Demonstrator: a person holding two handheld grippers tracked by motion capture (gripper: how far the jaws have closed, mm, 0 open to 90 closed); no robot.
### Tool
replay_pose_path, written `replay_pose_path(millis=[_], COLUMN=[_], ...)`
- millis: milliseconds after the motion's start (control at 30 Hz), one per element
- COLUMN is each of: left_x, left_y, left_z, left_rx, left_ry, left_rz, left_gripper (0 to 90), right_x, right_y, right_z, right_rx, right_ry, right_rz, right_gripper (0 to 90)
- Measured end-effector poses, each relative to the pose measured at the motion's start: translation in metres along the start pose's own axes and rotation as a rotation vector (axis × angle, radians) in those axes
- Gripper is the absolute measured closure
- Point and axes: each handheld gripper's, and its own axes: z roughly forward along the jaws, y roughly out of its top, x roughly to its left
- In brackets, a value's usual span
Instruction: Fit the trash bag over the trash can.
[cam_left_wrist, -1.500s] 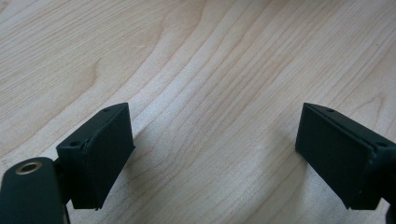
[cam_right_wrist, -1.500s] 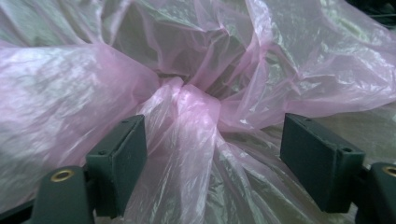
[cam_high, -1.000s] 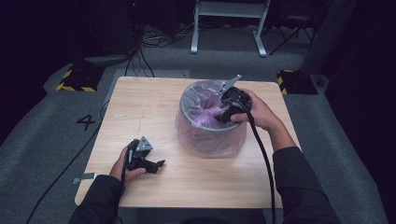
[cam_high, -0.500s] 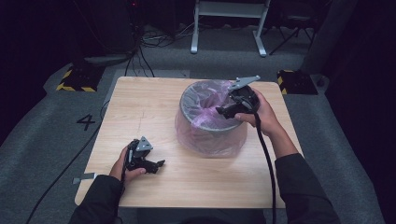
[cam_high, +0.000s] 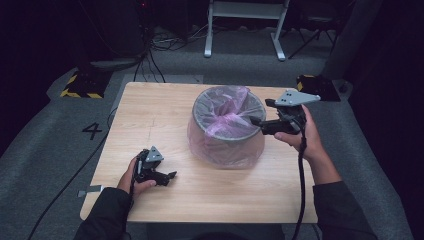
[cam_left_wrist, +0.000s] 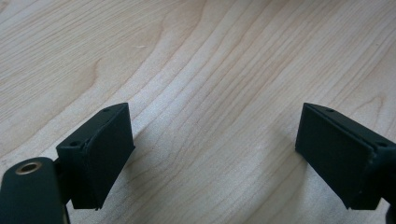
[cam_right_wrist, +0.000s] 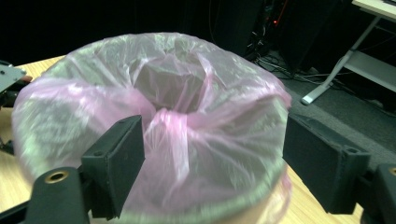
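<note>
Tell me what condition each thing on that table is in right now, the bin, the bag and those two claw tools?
bin: upright on the table, lined with a bag.
pink bag: draped over the bin's rim, bunched and crumpled inside.
left gripper: jaws wide open, nothing between them, low over bare wood.
right gripper: jaws open, beside the bin's rim, gripping nothing.
</note>
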Motion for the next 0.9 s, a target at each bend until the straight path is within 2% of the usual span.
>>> replay_pose_path(millis=[200, 500, 700, 900], left_x=[0.0, 0.0, 0.0, 0.0], left_y=[0.0, 0.0, 0.0, 0.0], left_z=[0.0, 0.0, 0.0, 0.0], left_rx=[-0.001, 0.0, 0.005, 0.005], left_ry=[0.0, 0.0, 0.0, -0.001], left_rz=[0.0, 0.0, 0.003, 0.002], left_gripper=[11.2, 11.2, 10.8, 10.8], right_x=[0.001, 0.004, 0.003, 0.007], right_y=[-0.021, -0.068, -0.095, -0.128], right_z=[-0.017, -0.031, -0.035, -0.029], right_rx=[0.0, 0.077, 0.121, 0.202], right_ry=[-0.012, -0.042, -0.046, -0.056], right_rz=[-0.013, -0.04, -0.029, -0.064], right_gripper=[20.9, 18.7, 18.6, 17.7])
